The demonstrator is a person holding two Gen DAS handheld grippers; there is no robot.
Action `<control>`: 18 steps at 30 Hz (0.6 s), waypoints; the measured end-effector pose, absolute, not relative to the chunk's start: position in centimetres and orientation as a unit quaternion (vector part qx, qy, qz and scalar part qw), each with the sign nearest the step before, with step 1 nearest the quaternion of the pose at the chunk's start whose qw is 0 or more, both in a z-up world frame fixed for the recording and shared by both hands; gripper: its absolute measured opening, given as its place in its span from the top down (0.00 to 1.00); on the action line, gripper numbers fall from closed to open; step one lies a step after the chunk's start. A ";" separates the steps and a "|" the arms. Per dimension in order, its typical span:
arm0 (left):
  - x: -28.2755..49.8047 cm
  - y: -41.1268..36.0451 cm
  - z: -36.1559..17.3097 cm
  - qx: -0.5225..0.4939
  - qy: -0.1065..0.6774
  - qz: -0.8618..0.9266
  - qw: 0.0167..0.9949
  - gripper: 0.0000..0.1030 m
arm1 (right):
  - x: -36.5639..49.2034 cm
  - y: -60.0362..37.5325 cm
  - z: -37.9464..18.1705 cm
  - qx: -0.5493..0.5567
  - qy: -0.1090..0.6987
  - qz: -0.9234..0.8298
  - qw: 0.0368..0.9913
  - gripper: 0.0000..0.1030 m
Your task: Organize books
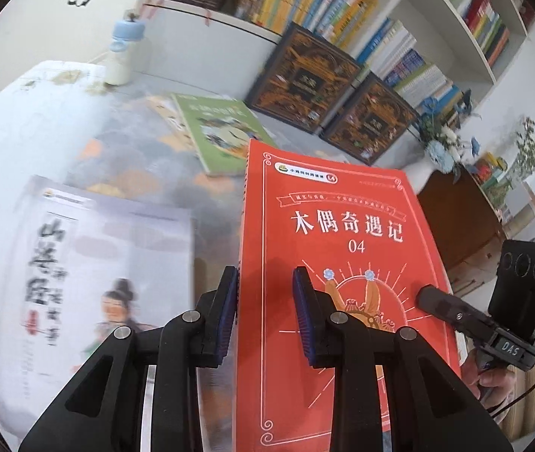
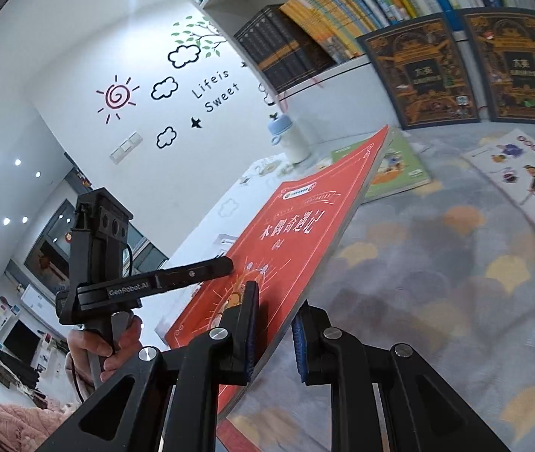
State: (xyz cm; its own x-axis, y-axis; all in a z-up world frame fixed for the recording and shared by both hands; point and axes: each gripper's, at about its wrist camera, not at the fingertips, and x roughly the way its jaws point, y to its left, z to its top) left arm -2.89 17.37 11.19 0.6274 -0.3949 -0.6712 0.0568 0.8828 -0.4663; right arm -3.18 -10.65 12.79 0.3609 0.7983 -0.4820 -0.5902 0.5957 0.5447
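A red paperback with white Chinese title lettering (image 1: 342, 233) is lifted off the patterned tabletop, tilted. My left gripper (image 1: 265, 301) is shut on its spine edge, one blue pad on the cover and one under it. In the right wrist view the same red paperback (image 2: 290, 233) rises edge-on, and my right gripper (image 2: 275, 324) is shut on its lower edge. The other gripper's black finger (image 2: 199, 273) lies on the cover there, held by a hand (image 2: 116, 346). On the table lie a green picture book (image 1: 222, 132) and a white illustrated book (image 1: 98, 263).
Two dark ornate books (image 1: 305, 75) (image 1: 372, 120) lean against a white bookshelf (image 1: 436, 11) packed with upright books. A pale bottle with a blue cap (image 1: 120, 52) stands at the table's far end. Blue flowers (image 1: 440, 139) and a brown cabinet (image 1: 455, 218) are on the right.
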 end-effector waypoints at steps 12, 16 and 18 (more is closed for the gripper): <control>-4.7 24.9 12.2 -0.217 0.377 -0.083 0.897 0.75 | -2.7 -2.6 12.9 0.133 0.385 0.478 0.778 0.83; -5.3 27.0 11.4 -0.225 0.378 -0.069 0.895 0.74 | -3.1 0.0 12.0 0.121 0.397 0.490 0.767 0.83; -5.7 28.2 10.9 -0.233 0.378 -0.062 0.894 0.74 | -3.2 1.2 11.4 0.119 0.405 0.495 0.759 0.83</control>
State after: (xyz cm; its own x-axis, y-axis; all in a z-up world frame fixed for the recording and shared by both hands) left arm -5.69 28.19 10.85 0.7064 -0.2870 -0.6470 -0.0659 0.8835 -0.4638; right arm -3.21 1.25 11.38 0.1813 0.8487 -0.4968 -0.6560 0.4807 0.5819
